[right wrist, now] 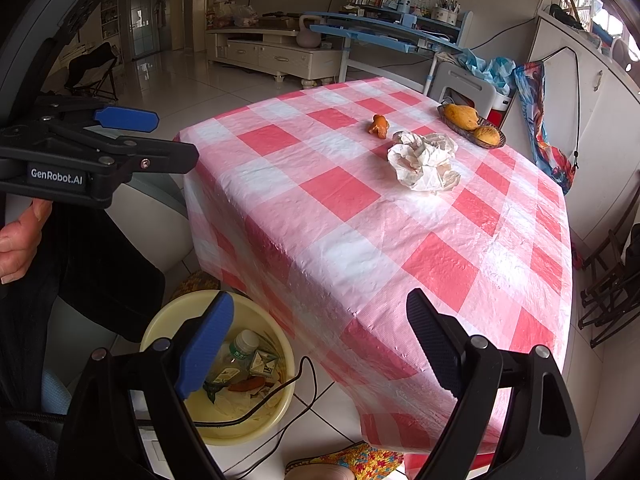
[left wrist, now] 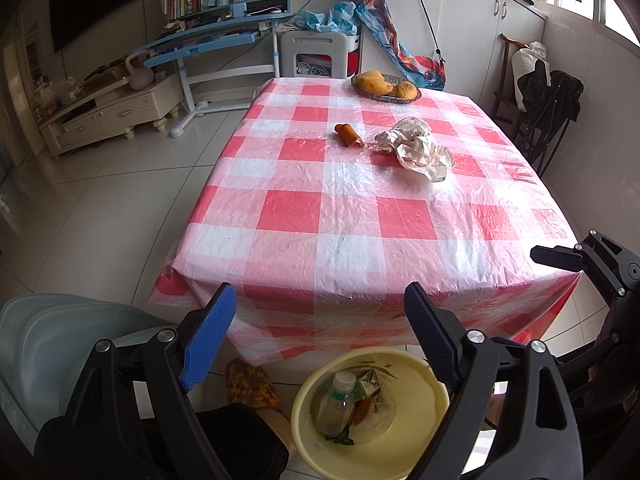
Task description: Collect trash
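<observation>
Both claws are hanging wide apart with nothing in them: the left claw (left wrist: pixel 318 316) and the right claw (right wrist: pixel 320 320) are sitting low in their frames. The crumpled paper (left wrist: pixel 416 148) and an orange wrapper (left wrist: pixel 349 135) are lying near each other on the tabletop (left wrist: pixel 320 208), upper middle. The yellow basin (left wrist: pixel 420 400) with trash is sitting on the floor at the bottom

L wrist cam is looking down over the checked table (left wrist: pixel 340 208) from its near end, basin (left wrist: pixel 424 384) close below; R wrist cam is facing it from the near corner; both are sharing tabletop, crumpled paper (right wrist: pixel 426 160), basin.
</observation>
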The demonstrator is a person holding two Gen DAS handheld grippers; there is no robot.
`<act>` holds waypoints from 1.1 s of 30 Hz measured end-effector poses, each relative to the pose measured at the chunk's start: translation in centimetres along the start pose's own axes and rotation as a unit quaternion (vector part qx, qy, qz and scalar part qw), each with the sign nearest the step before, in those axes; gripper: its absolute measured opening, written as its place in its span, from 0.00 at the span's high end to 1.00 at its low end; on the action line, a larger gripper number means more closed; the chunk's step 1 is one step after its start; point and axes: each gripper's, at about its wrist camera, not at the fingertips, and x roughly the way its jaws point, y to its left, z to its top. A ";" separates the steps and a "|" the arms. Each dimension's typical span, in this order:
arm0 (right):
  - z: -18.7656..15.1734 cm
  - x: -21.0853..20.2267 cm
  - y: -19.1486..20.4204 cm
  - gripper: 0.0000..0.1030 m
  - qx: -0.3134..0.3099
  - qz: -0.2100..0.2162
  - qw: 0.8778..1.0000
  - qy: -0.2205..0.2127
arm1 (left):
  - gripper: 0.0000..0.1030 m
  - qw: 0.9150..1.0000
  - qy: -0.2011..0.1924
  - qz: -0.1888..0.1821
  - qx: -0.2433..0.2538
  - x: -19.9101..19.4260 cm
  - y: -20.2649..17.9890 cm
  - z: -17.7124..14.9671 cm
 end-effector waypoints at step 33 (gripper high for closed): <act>0.0 0.1 0.3 0.18 -0.002 0.000 1.000 0.001 | 0.19 1.000 0.000 0.001 0.002 0.0 -0.1 -0.1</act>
